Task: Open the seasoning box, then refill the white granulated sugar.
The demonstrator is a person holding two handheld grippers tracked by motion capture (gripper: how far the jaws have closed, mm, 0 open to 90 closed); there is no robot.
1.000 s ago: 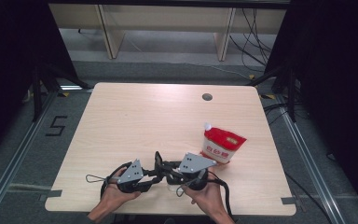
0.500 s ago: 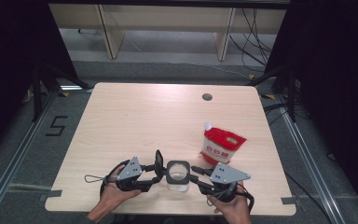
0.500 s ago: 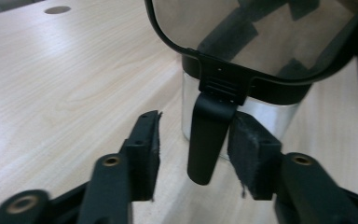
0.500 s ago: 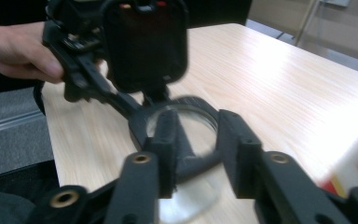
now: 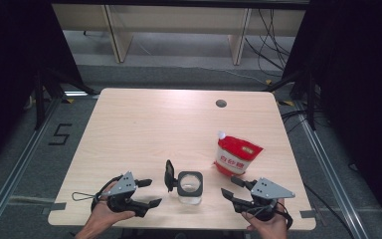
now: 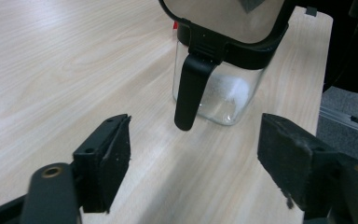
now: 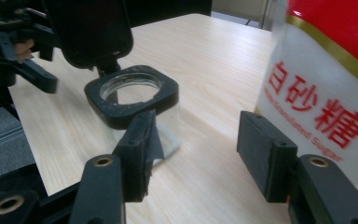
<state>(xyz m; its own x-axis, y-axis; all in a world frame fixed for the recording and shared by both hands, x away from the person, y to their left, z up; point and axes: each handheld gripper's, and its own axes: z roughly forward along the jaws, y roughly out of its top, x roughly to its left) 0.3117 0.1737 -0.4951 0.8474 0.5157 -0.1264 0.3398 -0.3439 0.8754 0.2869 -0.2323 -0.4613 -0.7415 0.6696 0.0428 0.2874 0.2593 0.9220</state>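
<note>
- Jar (image 5: pixel 189 185) of glass with black lid (image 5: pixel 169 175) flipped open, standing near front table edge (image 5: pixel 179 225), between both grippers.
- Left gripper (image 5: pixel 148 193): jaws just opened wide, holding nothing.
- Right gripper (image 5: pixel 232 188): jaws just opening, empty, near sugar pouch (image 5: pixel 236 157).
- Grasp pouch at middle, keep upright.
- Plenty of free tabletop behind; little room in front.

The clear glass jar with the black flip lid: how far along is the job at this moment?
Done: the clear glass jar stands with its black flip lid swung open. In hand: nothing; the left gripper and right gripper flank the jar, jaws just opened, nothing between them. Left, probably: the red-and-white sugar pouch stands untouched, so pouring and closing remain.
</note>
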